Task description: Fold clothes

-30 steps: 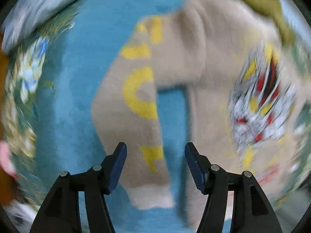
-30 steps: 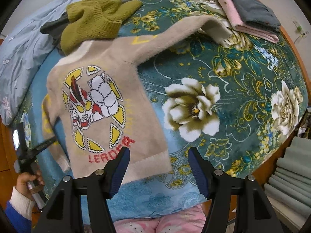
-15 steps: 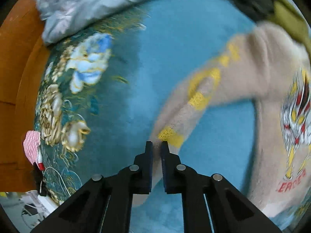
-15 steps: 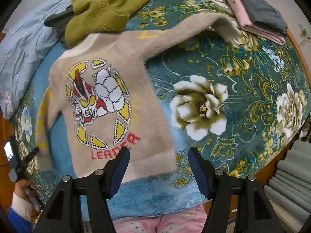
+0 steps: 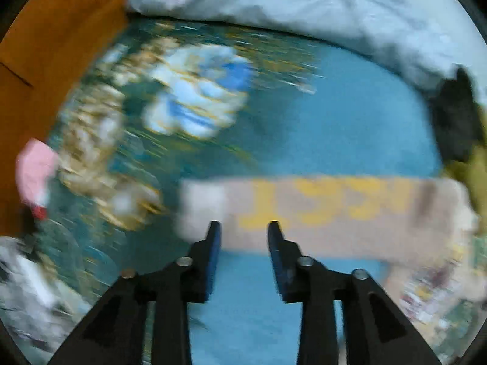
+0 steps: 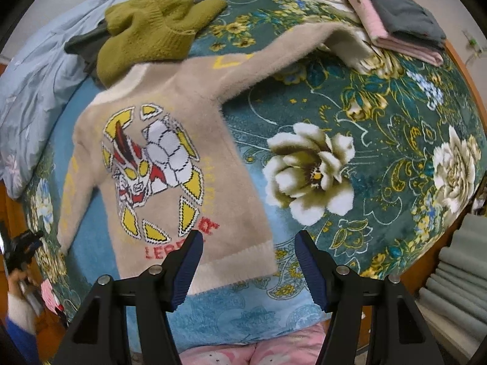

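A beige sweater (image 6: 170, 164) with a robot picture and red lettering lies face up on the floral bedspread (image 6: 380, 115). Its right sleeve (image 6: 274, 51) stretches toward the far right. In the blurred left wrist view its left sleeve (image 5: 319, 210) with yellow letters lies flat across the blue fabric. My left gripper (image 5: 243, 228) is open just at the sleeve's near edge, close to the pale cuff (image 5: 201, 206), holding nothing. My right gripper (image 6: 246, 237) hangs open above the sweater's hem. The left gripper (image 6: 21, 246) shows small at the bed's left edge in the right wrist view.
An olive knit sweater (image 6: 152, 27) lies on a dark garment by the collar. Folded pink and grey clothes (image 6: 395, 21) are stacked at the far right. A grey-blue quilt (image 6: 33, 70) borders the far left. Orange wood (image 5: 45, 45) edges the bed.
My left gripper shut on the left sleeve, drew it out sideways, and has now opened and let it go flat. The right gripper has barely moved.
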The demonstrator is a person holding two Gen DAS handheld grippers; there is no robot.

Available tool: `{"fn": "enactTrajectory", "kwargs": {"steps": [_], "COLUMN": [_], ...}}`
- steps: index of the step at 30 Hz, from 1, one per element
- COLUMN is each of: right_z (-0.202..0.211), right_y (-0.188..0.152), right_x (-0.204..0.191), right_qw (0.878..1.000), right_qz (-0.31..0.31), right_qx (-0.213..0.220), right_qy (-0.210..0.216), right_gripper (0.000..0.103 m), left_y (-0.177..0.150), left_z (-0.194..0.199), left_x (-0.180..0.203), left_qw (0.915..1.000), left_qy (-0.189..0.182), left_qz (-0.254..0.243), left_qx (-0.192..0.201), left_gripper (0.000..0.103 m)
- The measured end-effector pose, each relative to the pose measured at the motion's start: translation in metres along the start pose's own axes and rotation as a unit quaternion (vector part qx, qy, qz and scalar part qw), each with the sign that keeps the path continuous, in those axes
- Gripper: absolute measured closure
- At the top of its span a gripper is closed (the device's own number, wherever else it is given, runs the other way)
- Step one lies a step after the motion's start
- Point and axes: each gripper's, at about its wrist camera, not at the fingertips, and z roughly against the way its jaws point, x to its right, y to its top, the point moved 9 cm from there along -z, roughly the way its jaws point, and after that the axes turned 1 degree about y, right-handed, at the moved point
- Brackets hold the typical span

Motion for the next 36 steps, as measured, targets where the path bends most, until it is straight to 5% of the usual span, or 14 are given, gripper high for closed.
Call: {"fn": "enactTrajectory", "kwargs": {"steps": [2, 4, 7, 11, 17, 19, 21, 23, 25, 31, 36], "right_z": [-0.014, -0.027, -0.049, -0.078, -0.114, -0.126, -0.138, -0.147, -0.14, -0.121, -0.12], "right_y": [-0.002, -0.004, -0.006, -0.008, -0.009, -0.01, -0.01, -0.011, -0.016, -0.032, -0.059], "right_x": [0.006, 0.011, 0.02, 0.022, 0.017, 0.016, 0.014, 0.014, 0.018, 0.031, 0.048], "right_qw": [1.0, 0.999, 0.997, 0.994, 0.991, 0.99, 0.988, 0.987, 0.987, 0.989, 0.987], "right_qz": [-0.014, -0.029, -0.052, -0.056, -0.039, -0.034, -0.028, -0.023, -0.018, -0.003, 0.016], "right_qx": [-0.017, -0.033, -0.06, -0.088, -0.12, -0.13, -0.141, -0.149, -0.145, -0.136, -0.158], "right_qy": [0.005, 0.011, 0.017, 0.028, 0.044, 0.049, 0.054, 0.059, 0.06, 0.06, 0.017], "right_gripper": [0.037, 0.037, 0.037, 0.037, 0.036, 0.037, 0.051, 0.086, 0.092, 0.094, 0.094], "left_y": [-0.045, -0.089, -0.141, -0.183, -0.197, -0.197, -0.196, -0.197, -0.197, -0.226, -0.246], "left_z": [-0.013, -0.029, -0.046, -0.058, -0.063, -0.065, -0.066, -0.063, -0.057, -0.043, -0.038], "left_x": [0.037, 0.067, 0.102, 0.123, 0.134, 0.132, 0.13, 0.131, 0.135, 0.133, 0.12], "left_qw": [0.9959, 0.9884, 0.98, 0.9736, 0.9738, 0.9744, 0.975, 0.9761, 0.9777, 0.974, 0.9713], "left_qy": [-0.069, -0.096, -0.097, -0.097, -0.073, -0.065, -0.057, -0.048, -0.04, -0.028, -0.002], "left_qz": [-0.012, -0.035, -0.075, -0.065, -0.079, -0.066, -0.054, -0.051, -0.059, -0.082, -0.086], "left_qx": [-0.058, -0.112, -0.157, -0.196, -0.201, -0.205, -0.208, -0.206, -0.197, -0.21, -0.222], "left_gripper": [0.06, 0.06, 0.059, 0.055, 0.056, 0.065, 0.085, 0.093, 0.095, 0.096, 0.095]}}
